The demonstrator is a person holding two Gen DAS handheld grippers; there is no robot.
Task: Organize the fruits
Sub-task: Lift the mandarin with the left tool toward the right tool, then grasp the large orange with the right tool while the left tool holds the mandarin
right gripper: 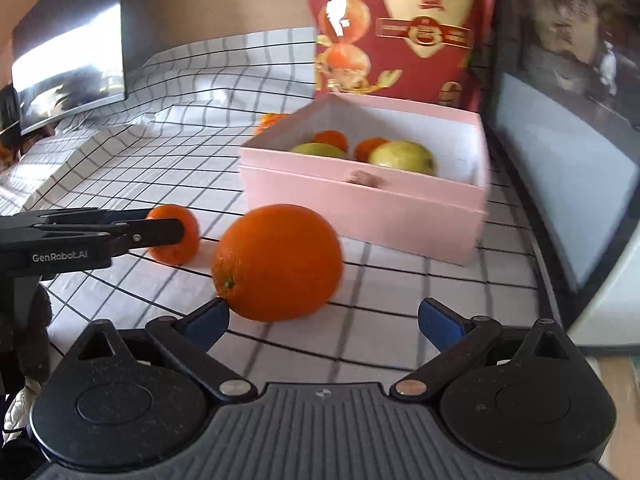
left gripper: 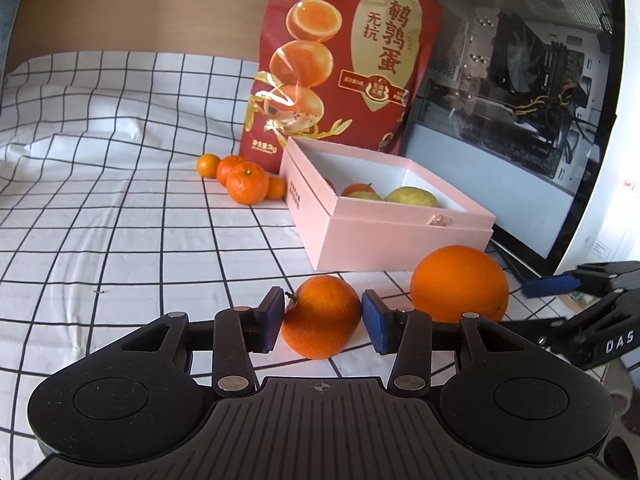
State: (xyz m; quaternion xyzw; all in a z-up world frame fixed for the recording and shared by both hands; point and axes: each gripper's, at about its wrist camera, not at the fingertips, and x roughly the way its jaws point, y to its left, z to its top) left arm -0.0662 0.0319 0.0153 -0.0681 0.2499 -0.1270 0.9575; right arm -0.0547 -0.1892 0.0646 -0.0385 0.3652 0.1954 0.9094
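Note:
My left gripper (left gripper: 323,316) is shut on a small mandarin (left gripper: 320,316) low over the checked cloth, with a blue pad pressed on each side. In the right wrist view its black fingers (right gripper: 152,234) cover that mandarin (right gripper: 180,240). A large orange (right gripper: 276,262) lies on the cloth just ahead of my right gripper (right gripper: 324,318), which is wide open; the orange sits near the left pad. The pink box (left gripper: 384,248) behind holds two green-yellow fruits (left gripper: 412,197) and some mandarins. The same orange (left gripper: 460,284) lies right of the held mandarin.
Several loose mandarins (left gripper: 246,182) lie left of the box by a tall red snack bag (left gripper: 340,64). A glass-sided computer case (left gripper: 520,100) stands right of the box. A dark monitor (right gripper: 72,64) is at the far left. Checked cloth (left gripper: 120,220) stretches to the left.

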